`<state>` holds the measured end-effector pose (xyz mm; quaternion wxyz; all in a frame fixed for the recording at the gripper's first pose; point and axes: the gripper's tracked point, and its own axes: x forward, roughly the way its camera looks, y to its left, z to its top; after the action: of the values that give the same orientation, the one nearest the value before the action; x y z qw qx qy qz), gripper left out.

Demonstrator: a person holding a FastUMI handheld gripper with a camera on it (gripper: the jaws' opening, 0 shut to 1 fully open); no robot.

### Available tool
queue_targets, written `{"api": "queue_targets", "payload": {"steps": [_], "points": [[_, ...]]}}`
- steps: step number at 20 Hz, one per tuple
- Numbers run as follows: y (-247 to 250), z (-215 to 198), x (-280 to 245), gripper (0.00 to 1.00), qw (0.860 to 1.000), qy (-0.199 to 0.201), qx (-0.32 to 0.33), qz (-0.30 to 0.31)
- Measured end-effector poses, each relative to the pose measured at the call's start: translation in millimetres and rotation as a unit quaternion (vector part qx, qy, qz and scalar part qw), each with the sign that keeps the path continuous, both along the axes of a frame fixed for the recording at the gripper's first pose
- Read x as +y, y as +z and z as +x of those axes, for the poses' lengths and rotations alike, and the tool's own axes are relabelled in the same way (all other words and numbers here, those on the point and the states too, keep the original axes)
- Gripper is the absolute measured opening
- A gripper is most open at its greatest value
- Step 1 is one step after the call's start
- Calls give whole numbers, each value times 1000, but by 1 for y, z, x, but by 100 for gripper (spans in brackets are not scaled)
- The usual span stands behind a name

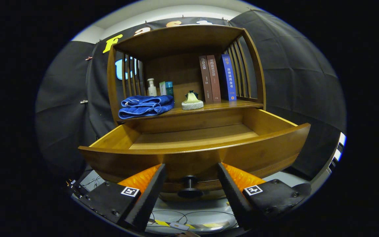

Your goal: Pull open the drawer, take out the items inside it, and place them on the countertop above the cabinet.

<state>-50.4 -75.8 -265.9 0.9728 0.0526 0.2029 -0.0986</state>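
Observation:
The wooden drawer (258, 154) of the cabinet stands pulled out toward me. The part of its floor (196, 135) that I see is bare wood, and the near part is hidden behind the front panel. Its dark round knob (189, 187) sits low on the front, between my fingers and touching neither. My gripper (191, 166) is open, its tips close to the drawer front on either side of the knob. On the countertop (222, 106) above lie a folded blue towel (145, 106) and a pale round pad (192, 104) with a small dark pot on it.
At the back of the shelf stand a white pump bottle (151, 88), a teal box (167, 88) and three upright books (217, 79). Slatted wooden sides and a top board enclose the shelf. Cables and striped tape lie on the floor (189, 219) below the drawer.

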Motion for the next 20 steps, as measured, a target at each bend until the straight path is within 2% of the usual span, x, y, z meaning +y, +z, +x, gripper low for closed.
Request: {"api": "queue_targets", "payload": {"steps": [7, 20], "points": [[1, 19, -6, 100, 1000, 4, -4, -4], [-8, 137, -24, 100, 1000, -2, -7, -10]]}}
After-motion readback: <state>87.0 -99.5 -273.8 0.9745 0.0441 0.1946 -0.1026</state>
